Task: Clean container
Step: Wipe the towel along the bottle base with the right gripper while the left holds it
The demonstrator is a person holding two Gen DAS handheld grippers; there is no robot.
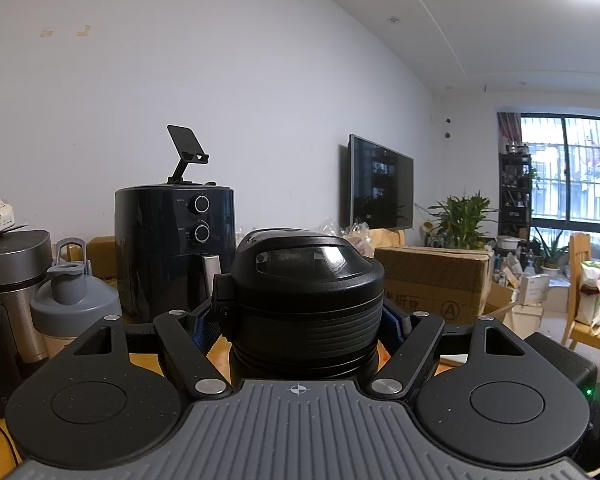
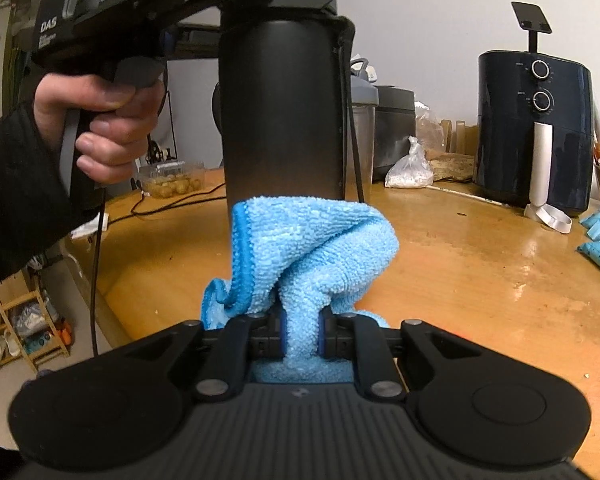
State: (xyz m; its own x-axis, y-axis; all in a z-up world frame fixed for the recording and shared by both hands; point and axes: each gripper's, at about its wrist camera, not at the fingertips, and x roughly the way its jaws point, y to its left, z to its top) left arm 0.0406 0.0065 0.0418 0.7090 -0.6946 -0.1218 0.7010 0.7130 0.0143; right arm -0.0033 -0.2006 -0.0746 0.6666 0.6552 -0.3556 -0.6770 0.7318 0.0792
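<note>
The left tongs (image 1: 300,320) clamped the black bottle (image 2: 284,108) by its ribbed cap above the table (image 2: 480,280), a rigid, smooth, likely slippery thing, while the right tongs (image 2: 302,338) pinched a soft blue cloth (image 2: 312,248) against its base.

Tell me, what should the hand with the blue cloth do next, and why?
Probably rub the blue cloth up along the black bottle. The right gripper pinches the cloth against the bottle's lower side, the left gripper holds its lid end, and the body above looks unwiped.
</note>
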